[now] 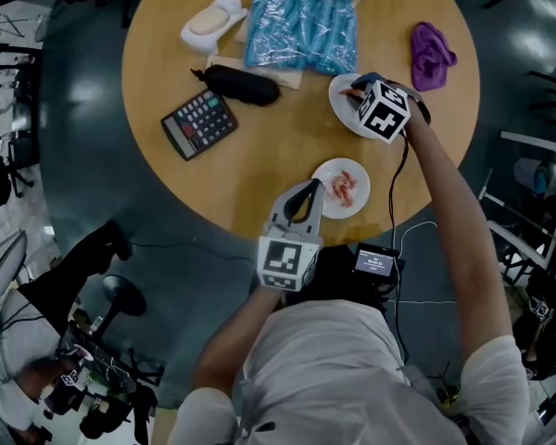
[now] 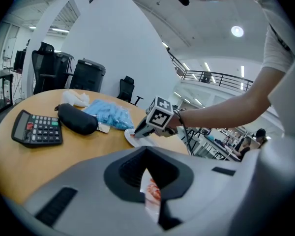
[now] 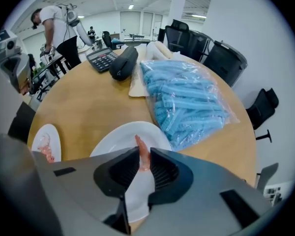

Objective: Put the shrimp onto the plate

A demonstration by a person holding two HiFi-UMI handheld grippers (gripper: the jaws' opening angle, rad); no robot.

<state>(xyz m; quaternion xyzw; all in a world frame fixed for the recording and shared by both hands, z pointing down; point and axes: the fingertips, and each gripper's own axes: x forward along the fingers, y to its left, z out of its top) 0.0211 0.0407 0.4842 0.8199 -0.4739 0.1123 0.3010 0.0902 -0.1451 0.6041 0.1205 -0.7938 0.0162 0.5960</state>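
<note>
Pink shrimp (image 3: 141,146) is sitting pinched in the right claw (image 3: 144,157), low over the far plate (image 3: 118,141); left claw (image 1: 312,185), pressed together, is hovering by the near plate (image 1: 357,207). Lifting gently seems advisable.

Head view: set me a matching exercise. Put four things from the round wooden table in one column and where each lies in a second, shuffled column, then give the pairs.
Things
1. black calculator
2. crumpled purple cloth
3. clear plastic bag of blue pieces
4. small white plate

Places
A. near edge of the round wooden table, with pink shrimp on it
B. far right edge
C. left side, next to the black oblong pouch
D. far middle

Pairs: 1-C, 2-B, 3-D, 4-A
</note>
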